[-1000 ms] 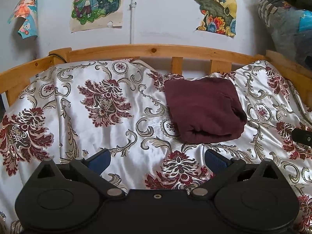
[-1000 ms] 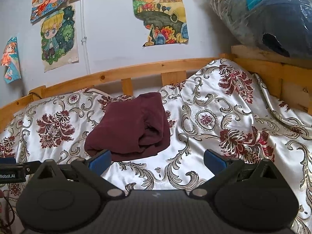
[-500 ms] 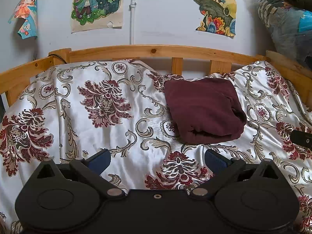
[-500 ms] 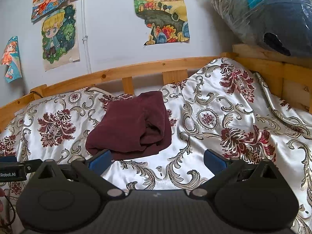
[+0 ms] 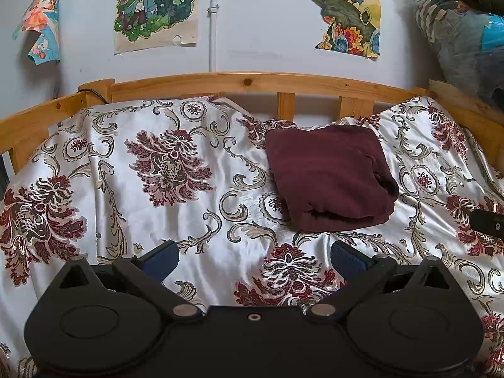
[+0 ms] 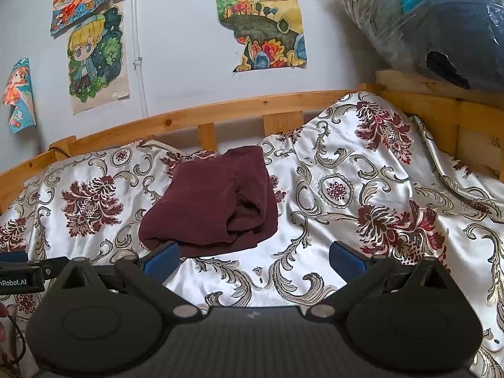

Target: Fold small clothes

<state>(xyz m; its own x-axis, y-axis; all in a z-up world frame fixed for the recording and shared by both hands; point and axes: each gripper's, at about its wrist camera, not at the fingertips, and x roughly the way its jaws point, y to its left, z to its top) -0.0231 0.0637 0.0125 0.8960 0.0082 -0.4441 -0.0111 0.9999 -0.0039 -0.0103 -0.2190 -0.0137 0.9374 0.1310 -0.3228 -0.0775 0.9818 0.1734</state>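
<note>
maroon garment [image 5: 330, 176]: 1, folded bundle, at 1 o'clock from the left gripper, 11 o'clock from the right
grippers: 2; left gripper [image 5: 253, 256] and right gripper [image 6: 253, 256]
blue finger pads: 2 per gripper, 4 total, e.g. [image 5: 162, 256], [image 6: 345, 258]
floral bedspread [image 5: 176, 217]: 1
wooden bed rail [image 5: 252, 83]: 1 long top rail at 12 o'clock
upright slats under rail: 2 clear in left view, 2 in right view; others hidden by the spread
wall pictures: 3 in left view, e.g. [image 5: 157, 6]; right view shows 5, e.g. [image 6: 261, 19]
wall pipe [image 5: 214, 19]: 1
plastic-wrapped bundle [image 6: 434, 15]: 1, at 2 o'clock
</note>
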